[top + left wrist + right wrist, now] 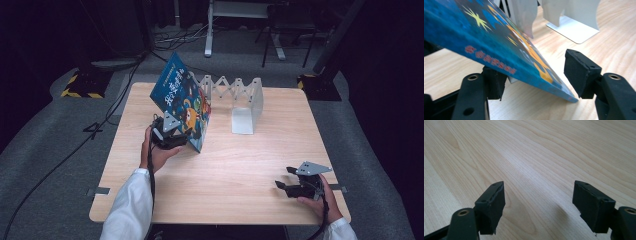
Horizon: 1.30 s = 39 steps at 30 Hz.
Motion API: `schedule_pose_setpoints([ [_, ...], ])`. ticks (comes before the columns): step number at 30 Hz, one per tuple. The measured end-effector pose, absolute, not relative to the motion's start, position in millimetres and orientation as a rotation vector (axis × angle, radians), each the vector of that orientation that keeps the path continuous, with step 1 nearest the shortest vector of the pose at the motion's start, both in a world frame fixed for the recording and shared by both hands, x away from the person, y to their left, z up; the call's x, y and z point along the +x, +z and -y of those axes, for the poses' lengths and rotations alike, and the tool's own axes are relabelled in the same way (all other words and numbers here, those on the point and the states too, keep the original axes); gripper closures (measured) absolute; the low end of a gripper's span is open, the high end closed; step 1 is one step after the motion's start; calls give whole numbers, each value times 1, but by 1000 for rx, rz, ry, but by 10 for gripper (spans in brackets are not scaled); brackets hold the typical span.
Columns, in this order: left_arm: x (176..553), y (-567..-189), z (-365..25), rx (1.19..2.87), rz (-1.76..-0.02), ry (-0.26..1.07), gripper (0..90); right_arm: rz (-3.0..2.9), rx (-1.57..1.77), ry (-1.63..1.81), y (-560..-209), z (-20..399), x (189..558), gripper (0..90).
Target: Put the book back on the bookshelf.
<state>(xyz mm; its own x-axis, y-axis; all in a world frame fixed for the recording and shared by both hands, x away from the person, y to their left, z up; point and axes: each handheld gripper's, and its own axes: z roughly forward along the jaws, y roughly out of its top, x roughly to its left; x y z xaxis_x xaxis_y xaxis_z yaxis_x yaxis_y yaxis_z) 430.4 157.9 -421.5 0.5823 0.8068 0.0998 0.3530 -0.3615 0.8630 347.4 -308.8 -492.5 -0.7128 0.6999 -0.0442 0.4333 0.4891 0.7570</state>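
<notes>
The right gripper [285,180] lies low at the near right of the table [240,165], held in a hand near that edge. In the right gripper view its jaws stand wide apart with nothing but bare wood between them. It is well apart from the work.

Farther in and to the left, the left gripper [175,137] sits at the lower edge of the book [182,102]. The book leans steeply, its bottom edge on the table and its top tipped up and to the left, its cover facing the person. In the left gripper view the book [499,42] slants across from upper left down to a corner at lower right. The jaws are parted: the right pad [580,72] stands clear of the book's edge, and the left pad [495,83] sits under the cover, so the grip looks released or nearly so, the book loose between them.

Beyond the book stands the rack [240,100], a white folding bookstand, just to the book's right and behind it. The book's long edge runs toward the rack, so the left hand, much the nearer, seems the one to tip it upright into a slot there.
</notes>
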Motion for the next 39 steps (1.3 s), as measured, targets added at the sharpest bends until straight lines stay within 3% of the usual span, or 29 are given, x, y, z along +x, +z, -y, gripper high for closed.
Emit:
schedule_pose_setpoints([
  [20,397,-428,-190,2045,-906,624,268,-2372,908,953,-473,307,332,248],
  [39,346,-444,-207,2277,-763,647,198,-2378,870,888,-466,298,327,242],
])
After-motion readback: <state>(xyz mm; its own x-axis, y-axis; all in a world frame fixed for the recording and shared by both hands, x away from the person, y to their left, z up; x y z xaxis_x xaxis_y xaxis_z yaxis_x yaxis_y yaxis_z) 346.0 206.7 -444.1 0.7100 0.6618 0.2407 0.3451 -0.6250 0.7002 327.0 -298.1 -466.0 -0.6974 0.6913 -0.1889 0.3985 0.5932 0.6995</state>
